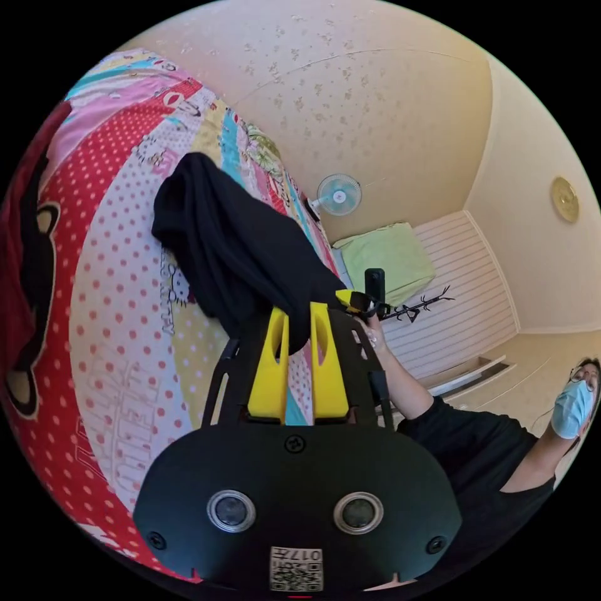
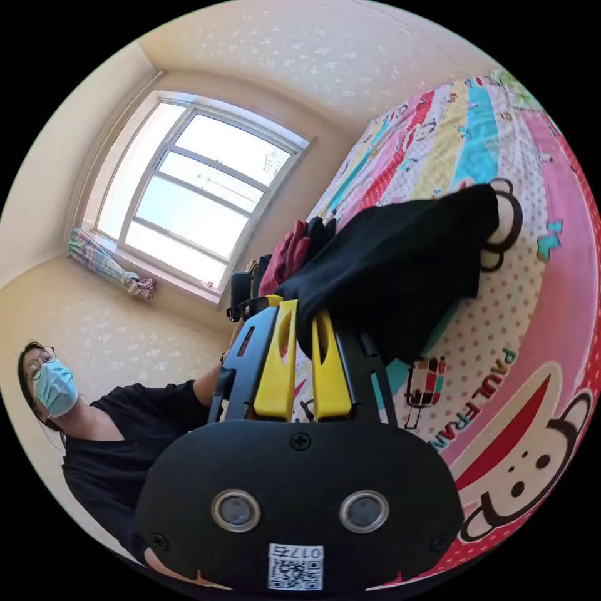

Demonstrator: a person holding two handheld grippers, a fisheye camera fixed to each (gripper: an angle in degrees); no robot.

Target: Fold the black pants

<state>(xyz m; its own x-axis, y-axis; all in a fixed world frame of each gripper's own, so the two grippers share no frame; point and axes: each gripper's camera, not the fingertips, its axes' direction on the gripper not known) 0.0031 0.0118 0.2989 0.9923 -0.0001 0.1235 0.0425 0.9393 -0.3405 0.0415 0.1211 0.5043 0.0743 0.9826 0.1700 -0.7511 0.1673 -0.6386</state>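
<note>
Left gripper view: the pants (image 1: 231, 250) hang in a doubled bunch off the bed (image 1: 125, 350), running toward 11 o'clock from the left gripper (image 1: 299, 325), whose jaws pinch a fold. The right gripper (image 2: 305, 328) likewise pinches cloth, with the pants at its 2 o'clock. I judge the fold midway: lifted, not yet laid flat or squared.

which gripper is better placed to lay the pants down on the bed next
Neither clearly: it looks like a two-handed move. The left gripper and the right gripper each pinch an edge of the black pants, which drape onto the bedsheet.
</note>
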